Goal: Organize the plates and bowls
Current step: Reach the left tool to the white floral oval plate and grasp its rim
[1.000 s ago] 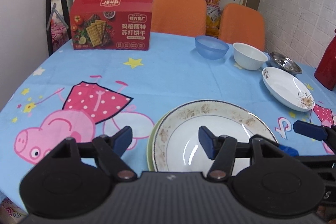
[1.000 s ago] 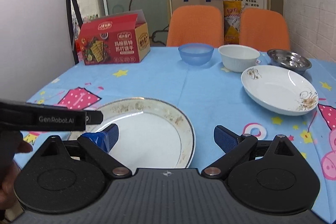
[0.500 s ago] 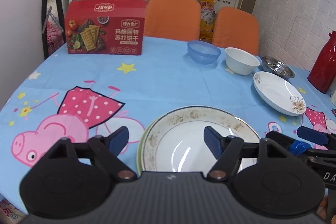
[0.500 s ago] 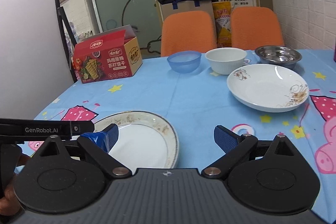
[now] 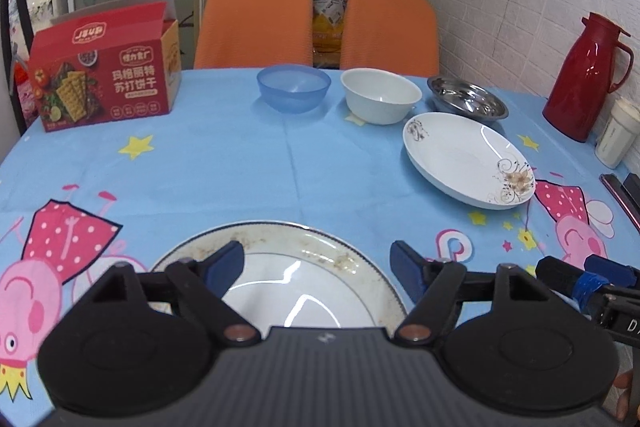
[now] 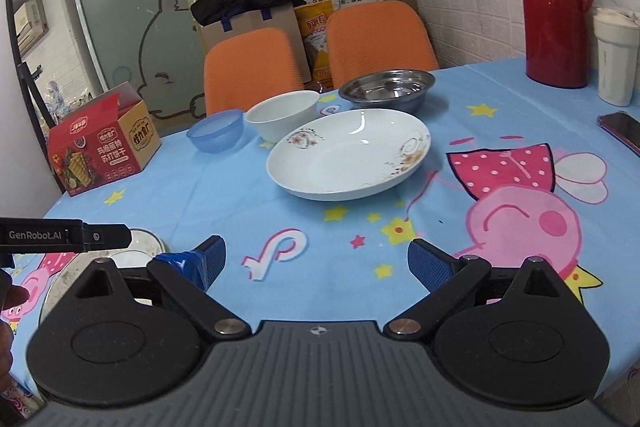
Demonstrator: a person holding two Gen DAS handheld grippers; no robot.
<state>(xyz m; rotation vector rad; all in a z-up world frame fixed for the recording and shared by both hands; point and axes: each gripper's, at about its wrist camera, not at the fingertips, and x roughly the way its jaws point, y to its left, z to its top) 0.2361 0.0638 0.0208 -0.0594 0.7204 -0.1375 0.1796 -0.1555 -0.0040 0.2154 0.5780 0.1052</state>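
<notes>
The floral plate lay ahead of the right gripper (nearer arm); both it and the left gripper gaped wide, holding nothing.

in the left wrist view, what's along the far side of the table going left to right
red cracker box → blue bowl → white bowl → steel bowl → red thermos → cream cup

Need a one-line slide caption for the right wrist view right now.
Open right gripper hovers over the tablecloth, facing the floral white plate, with blue bowl, white bowl and steel bowl behind.
</notes>
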